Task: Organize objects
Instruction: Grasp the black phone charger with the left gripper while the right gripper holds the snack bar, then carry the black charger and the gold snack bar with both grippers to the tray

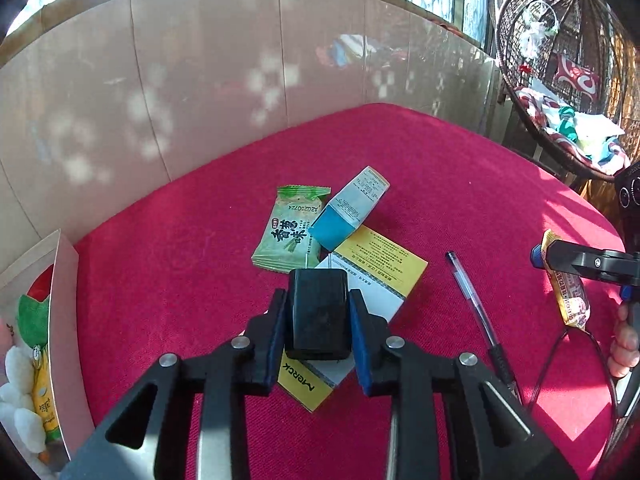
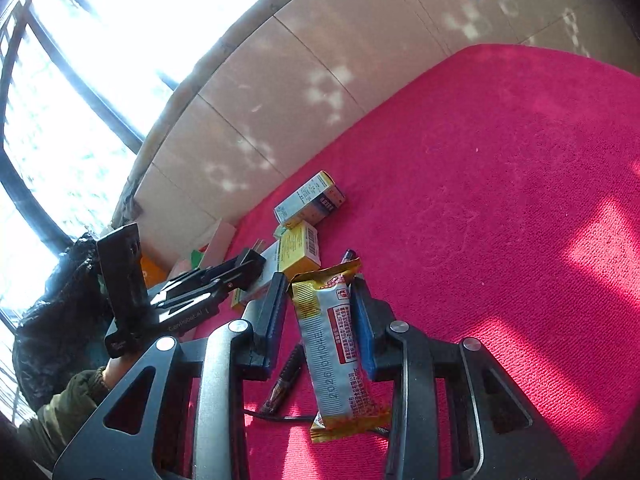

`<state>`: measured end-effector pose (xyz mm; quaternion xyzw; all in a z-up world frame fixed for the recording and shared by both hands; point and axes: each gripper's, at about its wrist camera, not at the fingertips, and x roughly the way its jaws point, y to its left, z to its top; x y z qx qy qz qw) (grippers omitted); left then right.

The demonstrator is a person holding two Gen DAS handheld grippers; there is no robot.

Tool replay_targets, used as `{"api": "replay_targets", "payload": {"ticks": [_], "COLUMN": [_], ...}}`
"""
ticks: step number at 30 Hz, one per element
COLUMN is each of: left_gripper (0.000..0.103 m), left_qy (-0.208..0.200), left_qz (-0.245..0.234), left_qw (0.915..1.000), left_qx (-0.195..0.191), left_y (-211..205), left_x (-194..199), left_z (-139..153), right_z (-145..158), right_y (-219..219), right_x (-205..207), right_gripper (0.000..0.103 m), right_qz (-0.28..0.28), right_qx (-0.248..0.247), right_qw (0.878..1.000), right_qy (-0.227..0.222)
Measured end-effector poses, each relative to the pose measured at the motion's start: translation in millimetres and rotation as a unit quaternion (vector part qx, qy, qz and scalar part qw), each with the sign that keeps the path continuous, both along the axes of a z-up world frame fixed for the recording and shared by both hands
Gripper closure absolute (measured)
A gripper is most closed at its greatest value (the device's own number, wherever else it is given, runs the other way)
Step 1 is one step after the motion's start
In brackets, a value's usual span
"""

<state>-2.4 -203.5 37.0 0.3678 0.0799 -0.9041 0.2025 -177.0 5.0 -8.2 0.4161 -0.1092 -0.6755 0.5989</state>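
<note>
Item: glossy black plastic charger block [image 1: 318, 314], pinched by left gripper [image 1: 318, 320] above yellow-white cardboard box [image 1: 374, 276] on red cloth table [image 1: 460, 168]. Right gripper [image 2: 320, 320] clamps gold foil snack bar [image 2: 334, 344]. Handling: lift straight, clearing box, toward the white open carton [image 1: 66, 320].

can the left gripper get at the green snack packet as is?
Probably not yet: the left gripper is shut on a black charger. The green snack packet lies just beyond, uncovered on top.
</note>
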Motion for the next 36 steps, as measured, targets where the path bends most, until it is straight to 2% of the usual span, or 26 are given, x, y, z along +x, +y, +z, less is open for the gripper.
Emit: {"api": "replay_targets", "payload": {"ticks": [7, 14, 20, 36], "left_gripper": [0.074, 0.074, 0.074, 0.074], "left_qy": [0.076, 0.135, 0.157, 0.192], "left_qz": [0.019, 0.031, 0.06, 0.108], "left_qw": [0.9966, 0.9902, 0.9858, 0.9752], "left_qx": [0.025, 0.016, 0.007, 0.016], "left_y": [23.5, 41.9, 43.4, 29.9], "left_x": [30.2, 59.6, 83.4, 130.0], "left_z": [22.2, 62.7, 79.8, 93.0], "right_z": [30.8, 60.6, 72.3, 93.3], "right_y": [6.2, 3.2, -2.8, -24.2], "right_x": [8.4, 29.6, 44.5, 76.7], "right_gripper": [0.072, 0.072, 0.072, 0.072], "right_qz": [-0.004, 0.01, 0.02, 0.038], "right_qx": [-0.015, -0.028, -0.024, -0.011], "right_qw": [0.999, 0.998, 0.996, 0.993], "right_qy": [0.034, 0.062, 0.08, 0.112]}}
